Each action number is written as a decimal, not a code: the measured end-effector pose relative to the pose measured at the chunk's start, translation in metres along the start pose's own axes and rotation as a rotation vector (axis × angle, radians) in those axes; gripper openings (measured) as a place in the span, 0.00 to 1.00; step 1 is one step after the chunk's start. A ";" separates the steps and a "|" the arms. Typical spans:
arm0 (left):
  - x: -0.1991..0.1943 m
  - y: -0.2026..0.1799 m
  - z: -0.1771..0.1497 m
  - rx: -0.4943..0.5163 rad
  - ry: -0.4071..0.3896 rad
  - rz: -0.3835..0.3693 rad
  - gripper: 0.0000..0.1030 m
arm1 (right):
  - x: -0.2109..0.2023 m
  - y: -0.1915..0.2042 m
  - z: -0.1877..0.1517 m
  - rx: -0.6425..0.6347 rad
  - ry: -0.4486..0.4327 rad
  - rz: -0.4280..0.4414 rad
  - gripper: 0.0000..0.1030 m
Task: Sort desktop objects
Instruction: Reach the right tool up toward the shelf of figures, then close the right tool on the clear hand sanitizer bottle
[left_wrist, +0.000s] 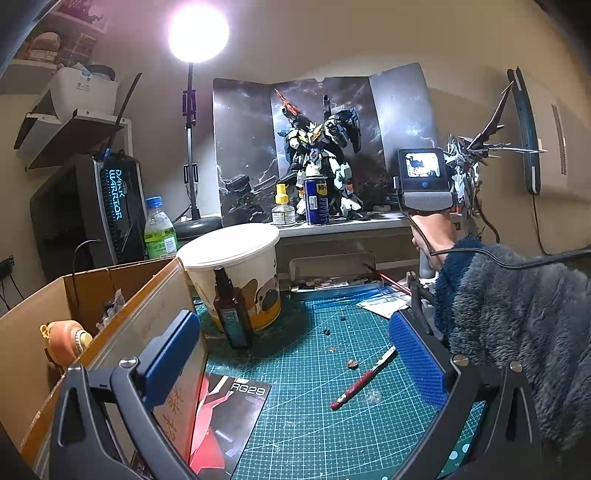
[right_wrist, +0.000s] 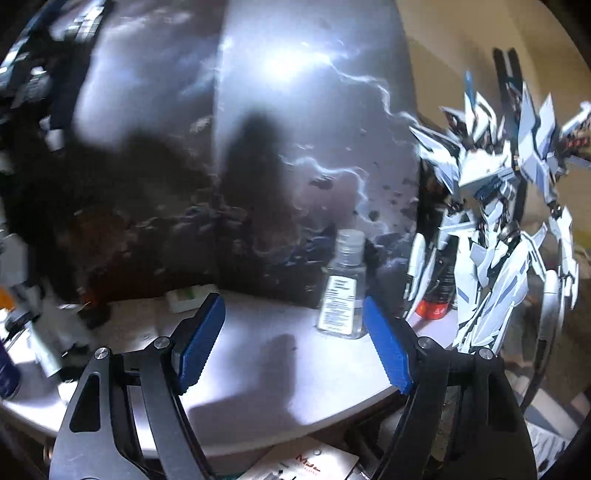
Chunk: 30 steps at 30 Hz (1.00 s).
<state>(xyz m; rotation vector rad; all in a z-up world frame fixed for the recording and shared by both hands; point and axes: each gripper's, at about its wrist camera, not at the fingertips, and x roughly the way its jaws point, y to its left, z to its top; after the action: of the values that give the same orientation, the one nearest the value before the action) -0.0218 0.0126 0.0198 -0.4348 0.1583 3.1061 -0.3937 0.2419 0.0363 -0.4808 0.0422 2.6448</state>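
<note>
In the left wrist view my left gripper (left_wrist: 295, 362) hangs open over the green cutting mat (left_wrist: 314, 435), nothing between its blue pads. A red-handled brush (left_wrist: 364, 378) lies on the mat just ahead, and a brown pump bottle (left_wrist: 232, 306) stands by a cardboard box (left_wrist: 44, 332). A hand in a fuzzy sleeve (left_wrist: 517, 314) holds the right tool up at the white shelf (left_wrist: 332, 225). In the right wrist view my right gripper (right_wrist: 295, 345) is open over that shelf (right_wrist: 258, 369). A small clear bottle (right_wrist: 341, 291) stands upright just beyond its right fingertip, untouched.
A white winged model (right_wrist: 495, 221) and a red-black can (right_wrist: 437, 295) stand right of the clear bottle, against a stormy backdrop panel (right_wrist: 221, 147). On the shelf are a blue spray can (left_wrist: 317, 199) and a yellow-capped bottle (left_wrist: 282, 208). A white tub (left_wrist: 236, 266) and metal tin (left_wrist: 336, 273) sit behind the mat.
</note>
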 end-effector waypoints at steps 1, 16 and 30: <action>0.000 -0.001 0.000 0.001 -0.001 -0.004 1.00 | 0.003 -0.001 0.000 0.005 0.005 -0.008 0.73; -0.006 -0.009 0.004 0.006 -0.012 -0.063 1.00 | 0.025 0.015 -0.013 -0.019 0.040 -0.089 0.49; -0.002 -0.017 0.003 0.004 -0.008 -0.089 1.00 | 0.015 0.021 -0.035 -0.048 0.008 -0.048 0.30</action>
<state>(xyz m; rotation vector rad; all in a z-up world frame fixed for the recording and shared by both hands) -0.0199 0.0300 0.0213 -0.4176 0.1417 3.0191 -0.4041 0.2262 -0.0029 -0.5024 -0.0299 2.6017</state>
